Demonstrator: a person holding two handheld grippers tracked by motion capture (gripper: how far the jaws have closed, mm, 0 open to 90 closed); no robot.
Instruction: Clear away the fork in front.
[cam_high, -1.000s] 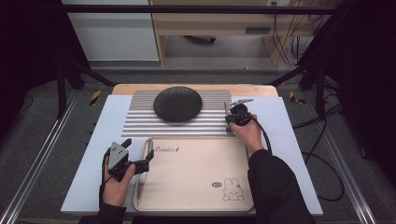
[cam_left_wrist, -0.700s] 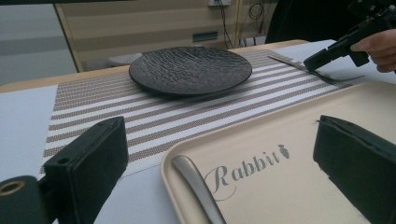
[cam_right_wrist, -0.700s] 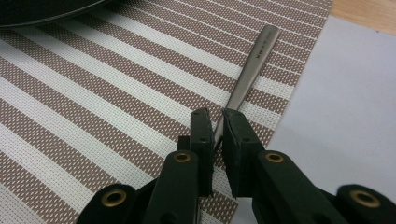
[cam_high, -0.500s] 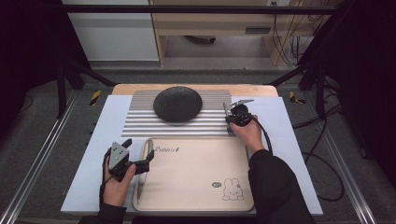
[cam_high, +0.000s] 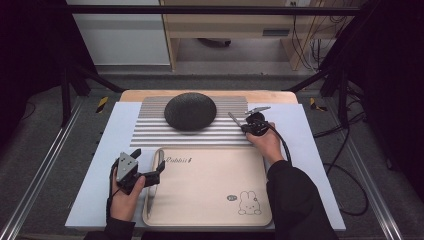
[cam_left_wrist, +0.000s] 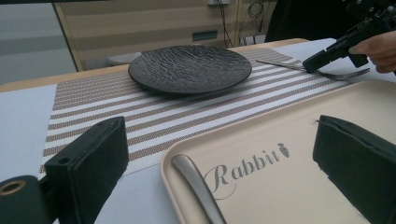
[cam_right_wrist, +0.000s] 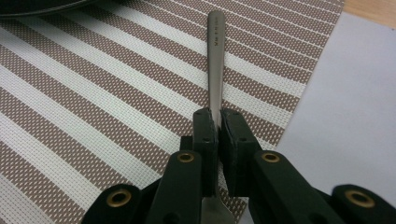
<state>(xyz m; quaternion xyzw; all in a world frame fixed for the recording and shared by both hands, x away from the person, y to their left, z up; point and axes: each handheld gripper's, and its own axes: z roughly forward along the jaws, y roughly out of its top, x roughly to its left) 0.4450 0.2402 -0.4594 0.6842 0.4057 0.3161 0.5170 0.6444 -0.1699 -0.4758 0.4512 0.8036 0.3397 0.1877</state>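
My right gripper is shut on the handle of a metal fork. The fork lies low over the striped placemat, just right of the black plate. In the high view that right gripper sits at the mat's right edge. My left gripper stands open at the left rim of the beige Rabbit tray. A metal utensil handle lies on the tray's rim between the open jaws, touching neither. The left gripper view also shows the plate and, far right, the fork.
A pale blue sheet covers the table under the mat and tray. The wooden table edge runs behind the mat. Metal frame rails and cables flank the table on the floor.
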